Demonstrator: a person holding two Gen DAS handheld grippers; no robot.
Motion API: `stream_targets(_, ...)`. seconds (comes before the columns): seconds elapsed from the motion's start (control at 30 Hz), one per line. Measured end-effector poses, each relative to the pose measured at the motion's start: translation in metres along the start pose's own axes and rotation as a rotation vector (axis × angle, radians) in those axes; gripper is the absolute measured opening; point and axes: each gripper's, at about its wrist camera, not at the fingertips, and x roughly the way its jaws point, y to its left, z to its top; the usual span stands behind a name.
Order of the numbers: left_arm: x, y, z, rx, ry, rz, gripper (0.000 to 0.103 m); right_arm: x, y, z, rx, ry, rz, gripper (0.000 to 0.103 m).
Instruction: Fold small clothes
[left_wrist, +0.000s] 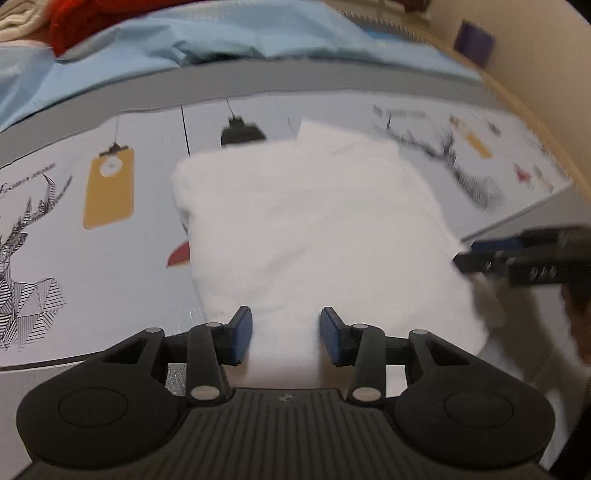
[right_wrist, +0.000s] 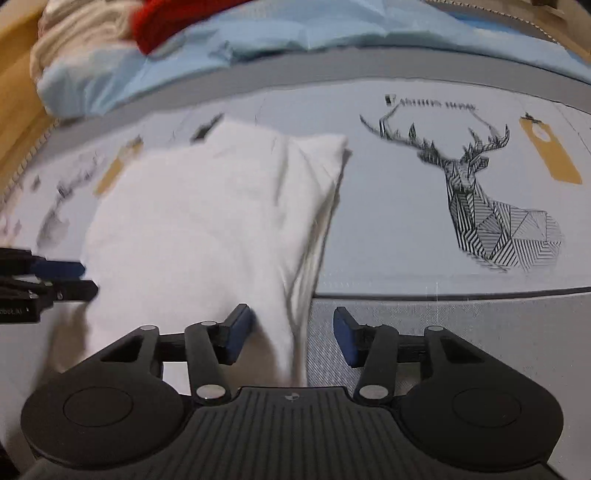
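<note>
A white folded garment (left_wrist: 310, 229) lies on a printed mat (left_wrist: 110, 258) with deer and tag drawings. My left gripper (left_wrist: 286, 334) is open, its blue pads either side of the garment's near edge. My right gripper (right_wrist: 291, 336) is open too, with the garment's (right_wrist: 207, 229) near right corner lying between its pads. Each gripper shows in the other's view: the right one (left_wrist: 465, 258) at the garment's right edge, the left one (right_wrist: 86, 278) at its left edge.
Behind the mat (right_wrist: 406, 240) lies a light blue cloth (left_wrist: 229, 40), with a red garment (right_wrist: 166, 22) and cream clothes (right_wrist: 74, 29) piled on it. A wooden edge (left_wrist: 535, 122) runs along the right. A purple object (left_wrist: 474, 42) stands at the back right.
</note>
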Motion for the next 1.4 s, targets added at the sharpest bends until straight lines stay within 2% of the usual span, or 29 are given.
stream_targets(0.07,-0.004,0.001,-0.001,-0.005,-0.025,-0.017,0.046,0.003,-0.001,-0.005,-0.041,0.018,-0.034,0.050)
stream_targets(0.13,0.009,0.000,-0.012,0.015,0.065,0.045,0.046,0.010,-0.003,-0.014,-0.033,0.083,-0.086,0.050)
stream_targets(0.17,0.014,-0.003,-0.020,0.033,0.109,0.091,0.053,0.007,-0.004,-0.015,-0.021,0.093,-0.100,0.050)
stream_targets(0.2,0.017,-0.005,-0.028,0.045,0.162,0.117,0.053,0.002,-0.005,-0.016,-0.019,0.087,-0.115,0.050)
stream_targets(0.27,0.003,-0.011,-0.032,0.026,0.157,0.126,0.053,-0.019,0.001,-0.017,-0.027,0.038,-0.147,0.050)
stream_targets(0.33,-0.024,-0.017,-0.027,0.034,0.101,0.162,0.055,-0.047,0.007,-0.017,-0.029,-0.029,-0.146,0.051)
stream_targets(0.4,-0.062,-0.027,-0.023,0.045,-0.007,0.206,0.065,-0.079,0.014,-0.018,-0.021,-0.100,-0.142,0.053)
stream_targets(0.47,-0.103,-0.035,-0.028,0.025,-0.114,0.224,0.083,-0.113,0.022,-0.024,-0.021,-0.180,-0.132,0.061)
stream_targets(0.5,-0.123,-0.040,-0.032,0.012,-0.168,0.226,0.085,-0.127,0.027,-0.027,-0.020,-0.214,-0.130,0.064)
stream_targets(0.57,-0.159,-0.052,-0.048,-0.004,-0.265,0.227,0.085,-0.157,0.036,-0.040,-0.015,-0.288,-0.120,0.080)
stream_targets(0.63,-0.189,-0.067,-0.068,-0.021,-0.352,0.251,0.085,-0.183,0.043,-0.058,-0.014,-0.347,-0.121,0.086)
stream_targets(0.7,-0.210,-0.079,-0.090,-0.067,-0.413,0.268,0.085,-0.202,0.051,-0.077,-0.029,-0.388,-0.137,0.087)
stream_targets(0.77,-0.218,-0.091,-0.111,-0.083,-0.427,0.257,0.085,-0.213,0.061,-0.101,-0.050,-0.410,-0.162,0.089)
stream_targets(0.83,-0.219,-0.102,-0.135,-0.099,-0.458,0.290,0.086,-0.215,0.068,-0.121,-0.061,-0.400,-0.174,0.090)
stream_targets(0.87,-0.215,-0.106,-0.146,-0.105,-0.458,0.295,0.086,-0.215,0.072,-0.127,-0.058,-0.383,-0.177,0.090)
stream_targets(0.93,-0.201,-0.108,-0.153,-0.146,-0.357,0.294,0.086,-0.215,0.079,-0.134,-0.062,-0.381,-0.162,0.090)
stream_targets(0.97,-0.198,-0.107,-0.151,-0.171,-0.338,0.261,0.086,-0.216,0.084,-0.138,-0.076,-0.384,-0.161,0.090)
stream_targets(1.0,-0.197,-0.106,-0.151,-0.175,-0.341,0.241,0.086,-0.215,0.088,-0.141,-0.103,-0.373,-0.171,0.090)
stream_targets(1.1,-0.187,-0.105,-0.145,-0.188,-0.315,0.296,0.088,-0.203,0.095,-0.143,-0.158,-0.339,-0.210,0.090)
stream_targets(1.23,-0.175,-0.100,-0.141,-0.261,-0.254,0.264,0.088,-0.195,0.093,-0.142,-0.121,-0.302,-0.203,0.090)
stream_targets(1.4,-0.165,-0.103,-0.142,-0.264,-0.234,0.254,0.088,-0.196,0.094,-0.143,-0.104,-0.298,-0.172,0.090)
